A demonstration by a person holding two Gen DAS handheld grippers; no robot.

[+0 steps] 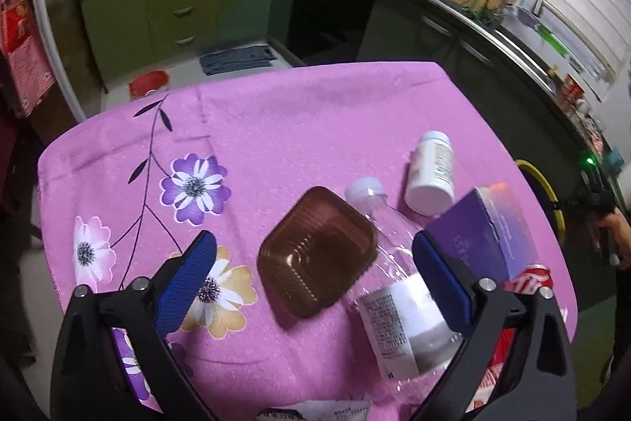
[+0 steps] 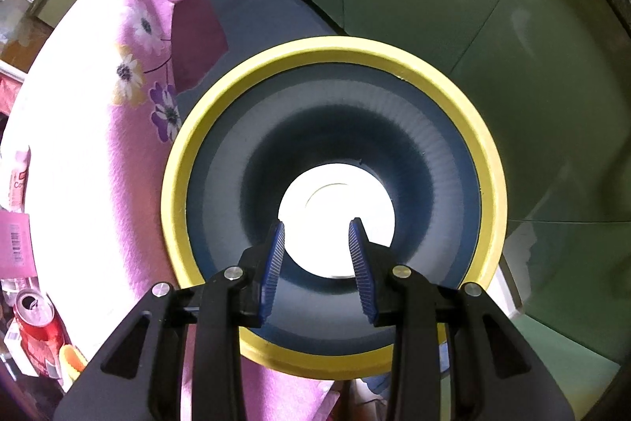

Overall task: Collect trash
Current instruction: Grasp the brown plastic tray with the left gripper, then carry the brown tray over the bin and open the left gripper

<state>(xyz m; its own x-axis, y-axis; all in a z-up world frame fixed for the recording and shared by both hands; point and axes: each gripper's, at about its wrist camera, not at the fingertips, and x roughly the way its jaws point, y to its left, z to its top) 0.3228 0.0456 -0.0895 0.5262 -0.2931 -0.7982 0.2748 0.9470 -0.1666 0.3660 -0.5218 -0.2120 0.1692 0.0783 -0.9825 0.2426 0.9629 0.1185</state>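
Left wrist view: the left gripper (image 1: 315,279) hangs above the pink flowered tablecloth (image 1: 276,113) with its jaws spread wide and nothing between the pads, tilted down toward the trash, probably to choose the next piece. A brown plastic tray (image 1: 317,251) lies directly between the fingers; touching its right side is a clear plastic bottle (image 1: 388,287), partly covered by the right finger. Beyond lie a white pill bottle (image 1: 432,173) on its side and a purple box (image 1: 489,231), with a red can (image 1: 530,277) largely hidden behind the gripper frame. Right wrist view: the right gripper (image 2: 317,255) points nearly straight down into the yellow-rimmed bin (image 2: 335,50) beside the table, jaws partly open and empty, as suits a drop just made. The bin's bottom is glared white, so its contents cannot be made out.
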